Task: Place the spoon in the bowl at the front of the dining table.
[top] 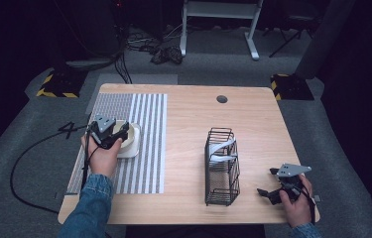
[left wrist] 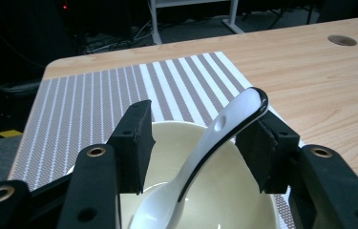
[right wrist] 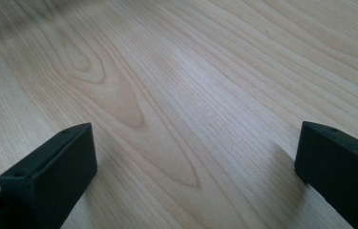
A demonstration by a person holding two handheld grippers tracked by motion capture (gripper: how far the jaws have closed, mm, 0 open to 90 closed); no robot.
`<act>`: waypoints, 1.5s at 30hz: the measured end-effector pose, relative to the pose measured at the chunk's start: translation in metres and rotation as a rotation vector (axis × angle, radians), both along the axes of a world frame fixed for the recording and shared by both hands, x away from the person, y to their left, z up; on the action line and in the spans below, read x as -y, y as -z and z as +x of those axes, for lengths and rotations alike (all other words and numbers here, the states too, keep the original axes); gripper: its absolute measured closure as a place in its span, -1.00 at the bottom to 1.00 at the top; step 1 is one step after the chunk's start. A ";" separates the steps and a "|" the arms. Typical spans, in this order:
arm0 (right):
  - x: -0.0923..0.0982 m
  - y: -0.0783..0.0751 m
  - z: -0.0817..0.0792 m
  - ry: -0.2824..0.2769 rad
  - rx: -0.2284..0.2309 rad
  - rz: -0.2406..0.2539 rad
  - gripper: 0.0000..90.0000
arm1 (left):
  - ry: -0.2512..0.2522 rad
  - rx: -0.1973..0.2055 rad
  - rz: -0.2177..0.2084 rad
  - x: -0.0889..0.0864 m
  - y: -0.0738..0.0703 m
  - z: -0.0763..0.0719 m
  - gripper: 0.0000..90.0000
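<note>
Left gripper (left wrist: 200, 143) over cream bowl (left wrist: 215, 191) on striped placemat (left wrist: 95, 95) near left edge of tabletop (top: 188, 114). Jaws partly apart, either side of white ceramic soup spoon (left wrist: 205, 152). Spoon scoop down in bowl, handle rising tilted between pads; handle tip just beside or against right-hand pad, contact not certain; left-hand pad clear of spoon. No grip on spoon.

Same bowl (top: 130, 139) seen in high view, partly covered by left gripper (top: 105, 131) and hand.

Black wire basket (top: 221, 166) right of centre, toward near edge, white pieces inside, type not discernible.

Right gripper (top: 269, 182) near front right corner, just above bare wood. Jaws wide in right gripper view, nothing between them (right wrist: 191, 157).
</note>
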State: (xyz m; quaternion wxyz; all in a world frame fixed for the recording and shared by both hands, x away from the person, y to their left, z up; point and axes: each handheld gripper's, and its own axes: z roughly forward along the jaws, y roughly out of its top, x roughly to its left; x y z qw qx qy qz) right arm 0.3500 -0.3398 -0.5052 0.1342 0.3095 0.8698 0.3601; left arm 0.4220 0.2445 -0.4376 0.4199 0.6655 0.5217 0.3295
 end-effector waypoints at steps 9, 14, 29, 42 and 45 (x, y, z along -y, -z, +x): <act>0.000 0.000 0.000 0.001 0.001 0.001 -0.99 | 0.025 -0.020 0.009 0.010 0.007 0.001 0.05; 0.000 0.000 0.000 -0.001 0.000 0.001 -0.99 | 0.036 -0.041 0.015 0.016 0.011 0.002 0.05; 0.000 0.000 0.000 0.000 0.000 0.001 -0.99 | 0.051 -0.034 0.017 0.023 0.012 0.001 0.03; 0.000 0.000 0.000 0.000 0.000 0.002 -0.99 | 0.073 -0.006 -0.020 0.021 -0.008 -0.025 -0.17; 0.000 0.000 0.000 0.000 -0.001 0.002 -0.99 | 0.085 0.005 -0.022 0.022 -0.012 -0.032 -0.19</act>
